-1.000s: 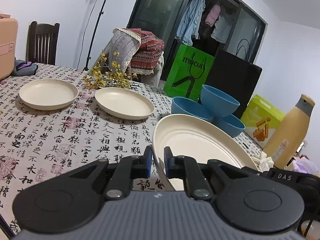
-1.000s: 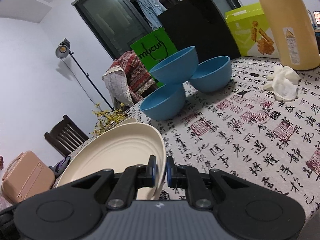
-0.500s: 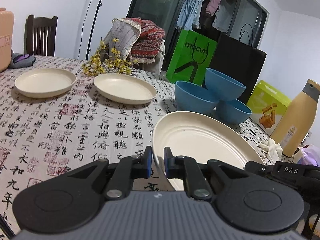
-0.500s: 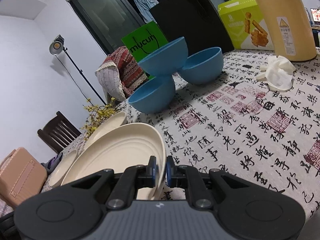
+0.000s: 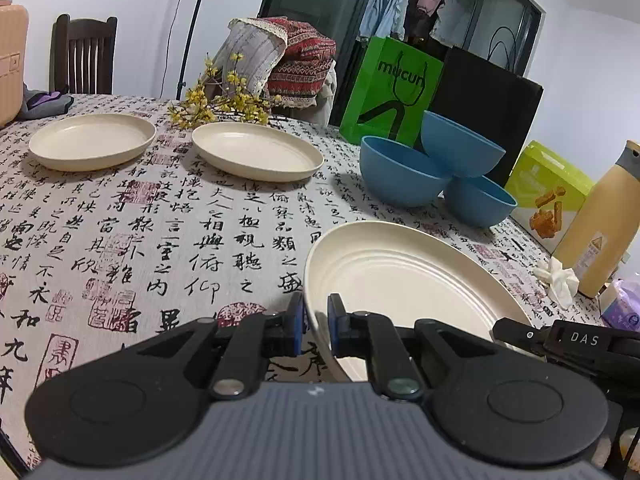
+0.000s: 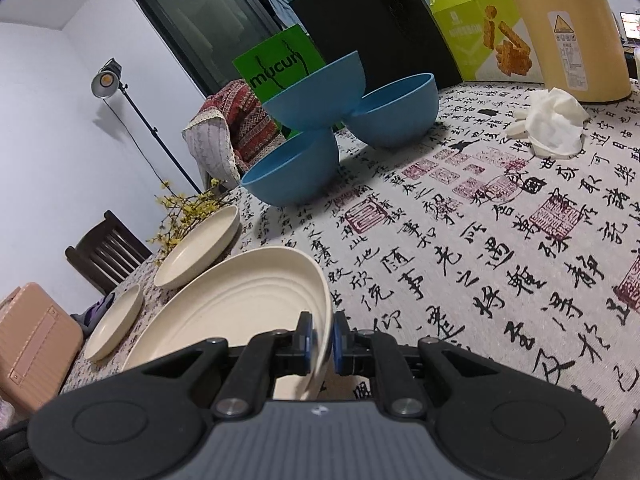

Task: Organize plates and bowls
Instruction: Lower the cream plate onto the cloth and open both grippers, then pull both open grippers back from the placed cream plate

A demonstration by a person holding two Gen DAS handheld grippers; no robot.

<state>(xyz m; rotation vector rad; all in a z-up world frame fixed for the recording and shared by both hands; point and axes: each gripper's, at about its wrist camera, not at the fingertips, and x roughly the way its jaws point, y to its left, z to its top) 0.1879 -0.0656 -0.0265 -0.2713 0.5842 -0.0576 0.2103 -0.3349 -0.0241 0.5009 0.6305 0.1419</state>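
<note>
We are holding one large cream plate (image 5: 404, 280) between both grippers: the left gripper (image 5: 316, 330) is clamping its left rim, the right gripper (image 6: 320, 338) its right rim. The plate is matte, round and ridged, hanging just above the calligraphy tablecloth (image 5: 160, 240). Two smaller cream plates (image 5: 256, 150) are lying toward ten o'clock, three smooth blue bowls (image 5: 404, 172) at one o'clock.

A table (image 5: 168, 240) covered by a cloth printed with black calligraphy and red seals carries two cream plates (image 5: 92, 146) (image 5: 258, 156) side by side, yellow flower sprigs (image 5: 224, 104) behind them, two blue bowls (image 5: 400, 174) (image 5: 480, 200) propping a third, a crumpled white cloth (image 6: 552, 124) and a tan bottle (image 5: 596, 224).
</note>
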